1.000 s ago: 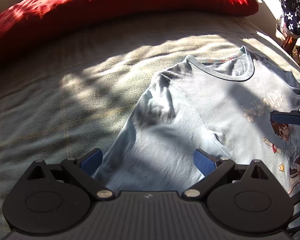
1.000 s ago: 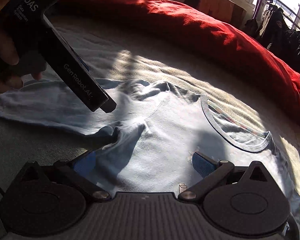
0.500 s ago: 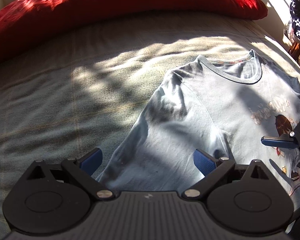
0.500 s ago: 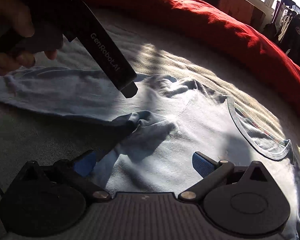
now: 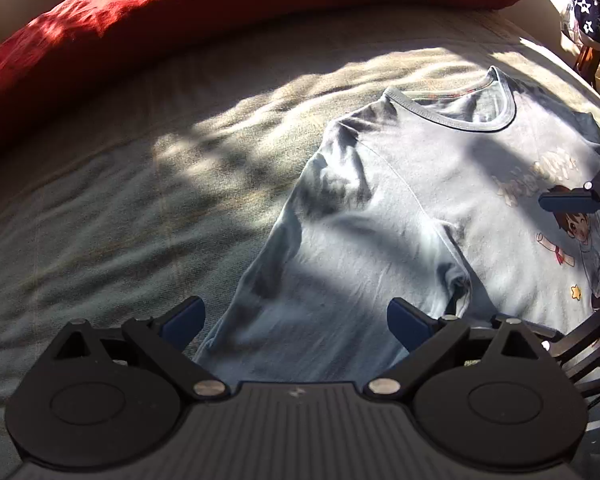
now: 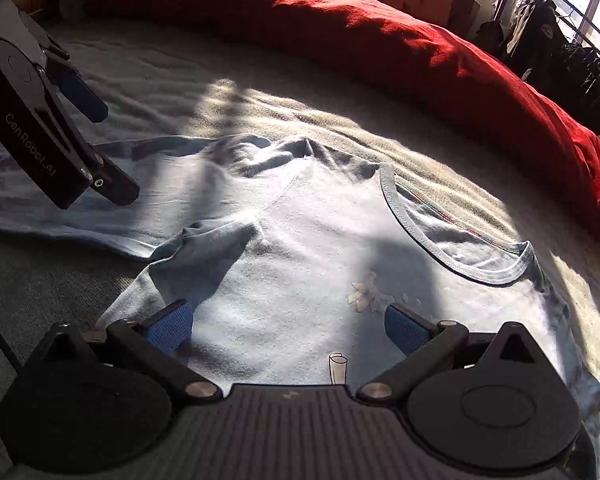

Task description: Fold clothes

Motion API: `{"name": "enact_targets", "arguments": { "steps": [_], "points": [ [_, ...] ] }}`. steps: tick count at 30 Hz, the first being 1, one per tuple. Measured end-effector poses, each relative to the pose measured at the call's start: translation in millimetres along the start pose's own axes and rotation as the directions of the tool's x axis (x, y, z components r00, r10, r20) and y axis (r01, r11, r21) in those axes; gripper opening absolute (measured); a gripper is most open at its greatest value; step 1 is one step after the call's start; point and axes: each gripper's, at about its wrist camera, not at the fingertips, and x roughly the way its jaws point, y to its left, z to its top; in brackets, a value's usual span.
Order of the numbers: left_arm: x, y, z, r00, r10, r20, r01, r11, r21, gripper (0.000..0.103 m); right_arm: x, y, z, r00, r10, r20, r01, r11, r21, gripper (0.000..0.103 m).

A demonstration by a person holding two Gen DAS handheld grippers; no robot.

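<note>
Shirt (image 5: 400, 208) beneath both gaping tools (image 5: 296, 318).

Item: you have one light blue, long-sleeved cotton T-shirt (image 5: 412, 208) with a ribbed round neckline.
Pose: it lies front side up, spread out and unfolded.
Print: a cartoon figure with pale lettering above it sits on the chest.
Near sleeve: it extends outward from the shoulder, lying flat.
Surface state: creases gather at the armpit and shoulder; the body is mostly smooth.
Lighting: you see it partly sunlit, partly shaded.
</note>
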Motion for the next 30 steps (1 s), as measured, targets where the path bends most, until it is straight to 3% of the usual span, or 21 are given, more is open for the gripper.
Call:
{"name": "enact_targets", "arguments": {
  "steps": [5,8,11,15,20,24,27,30],
  "points": [
    [-6,8,2,1.0,0.01,0.005,-0.01,0.997,-0.071,0.097,-4,53,-9,0.982,0.188,-0.01,-0.188,0.98,-0.065,0.103],
    [-13,-2,1,1.0,-0.012,0.025,0.013,0.999,-0.053,0.097,-29,58,-17,0.966,0.258,0.001,-0.257,0.964,-0.075,0.103],
    [-20,-23,6,0.996,-0.076,0.046,0.077,0.997,-0.019,0.097,-49,38,-29,0.978,0.208,-0.004,-0.208,0.977,-0.043,0.103],
    [-20,-62,16,0.978,-0.196,0.074,0.194,0.981,0.027,0.097,-60,-17,-47,0.997,0.051,-0.062,-0.049,0.998,0.044,0.103],
    [-6,-118,23,0.942,-0.318,0.105,0.312,0.948,0.063,0.097,-57,-87,-83,0.989,-0.111,-0.101,0.122,0.986,0.117,0.103],
    [9,-149,19,0.912,-0.397,0.099,0.395,0.918,0.043,0.097,-41,-120,-104,0.993,-0.062,-0.098,0.078,0.981,0.177,0.103],
    [22,-159,6,0.924,-0.381,0.04,0.381,0.925,0.015,0.097,-41,-136,-121,0.995,0.037,-0.088,-0.007,0.95,0.313,0.103],
    [24,-158,-14,0.941,-0.339,-0.017,0.339,0.941,-0.019,0.097,-53,-136,-143,0.995,0.069,-0.073,-0.038,0.928,0.37,0.103]
  ]
}}
